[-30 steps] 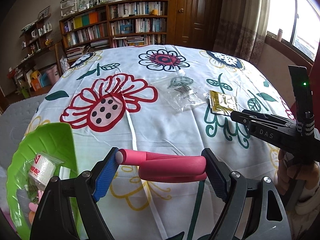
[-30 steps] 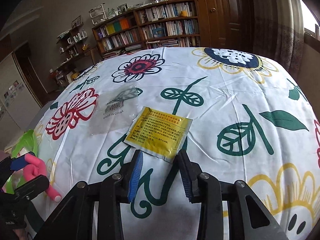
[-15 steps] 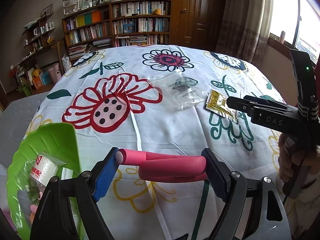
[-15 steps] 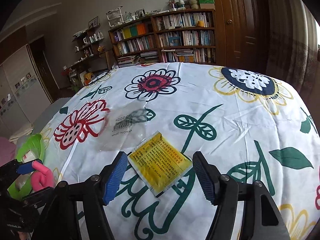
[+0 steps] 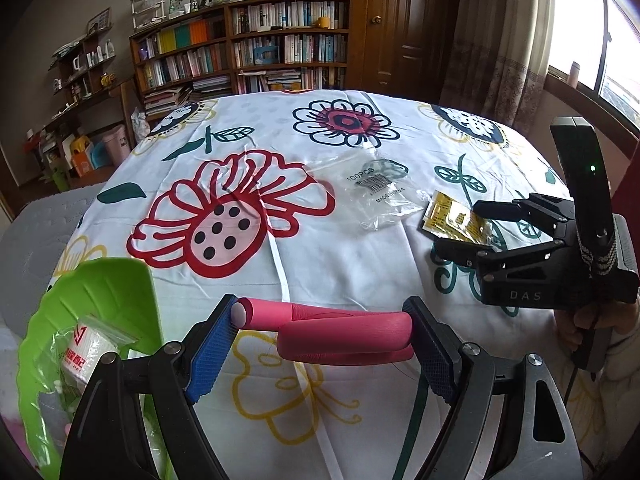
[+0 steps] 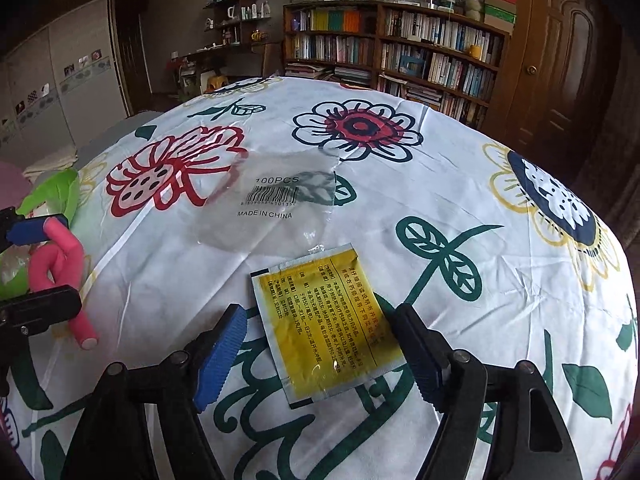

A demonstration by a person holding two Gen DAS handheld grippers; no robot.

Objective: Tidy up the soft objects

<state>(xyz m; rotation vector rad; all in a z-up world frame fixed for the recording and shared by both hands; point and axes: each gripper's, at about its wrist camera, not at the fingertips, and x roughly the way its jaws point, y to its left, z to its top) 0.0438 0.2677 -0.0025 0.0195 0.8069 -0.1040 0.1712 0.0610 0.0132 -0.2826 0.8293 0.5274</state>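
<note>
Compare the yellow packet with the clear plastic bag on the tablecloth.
The yellow packet is opaque and covered in black print; the clear plastic bag is see-through, with a barcode and "100PCS". The packet lies between the open right gripper's fingers; the bag lies farther off, untouched. Both lie flat on the tablecloth.

This is a home room: full bookshelves [image 5: 248, 52], a wooden door [image 6: 560, 56], curtains [image 5: 496, 40] and a flowered cloth [image 5: 320, 208].

Pink foam roller [image 5: 344, 334], blue pads [image 5: 210, 354], lime green basket [image 5: 100, 296], yellow sachet [image 6: 332, 326] with black print, clear bag [image 6: 276, 204], white floral cloth [image 5: 340, 264]: red, navy, green, yellow motifs.
</note>
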